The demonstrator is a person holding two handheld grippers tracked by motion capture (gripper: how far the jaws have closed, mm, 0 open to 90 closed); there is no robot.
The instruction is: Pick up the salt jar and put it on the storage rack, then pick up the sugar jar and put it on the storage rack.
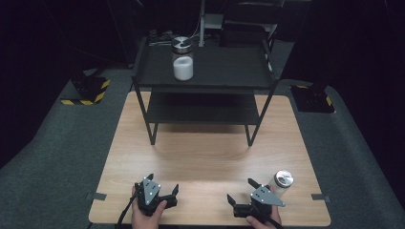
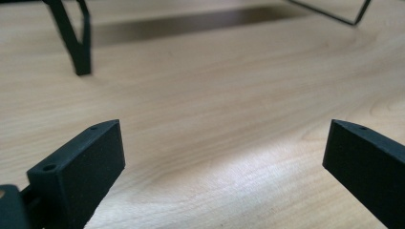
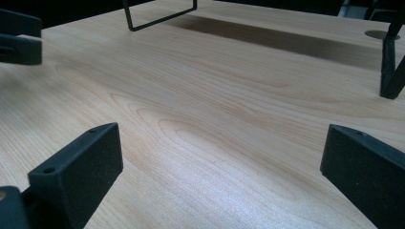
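Wooden table (image 1: pixel 205 157) bearing a black two-tier shelf (image 1: pixel 205 71) well ahead of both grippers: left gripper (image 1: pixel 163 187) and right gripper (image 1: pixel 239 191), each with jaws spread wide and holding nothing, the small silver-capped jar (image 1: pixel 282 183) just beside the right gripper's outer side, a larger white-filled jar (image 1: pixel 182 58) on the shelf top.

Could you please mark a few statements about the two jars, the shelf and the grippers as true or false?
1. The small jar stands on the table beside the right gripper. True.
2. The left gripper is shut on a jar. False: it is open and holds nothing.
3. The large jar stands on the shelf's top level. True.
4. The large jar has no lid. False: a metal lid is on it.
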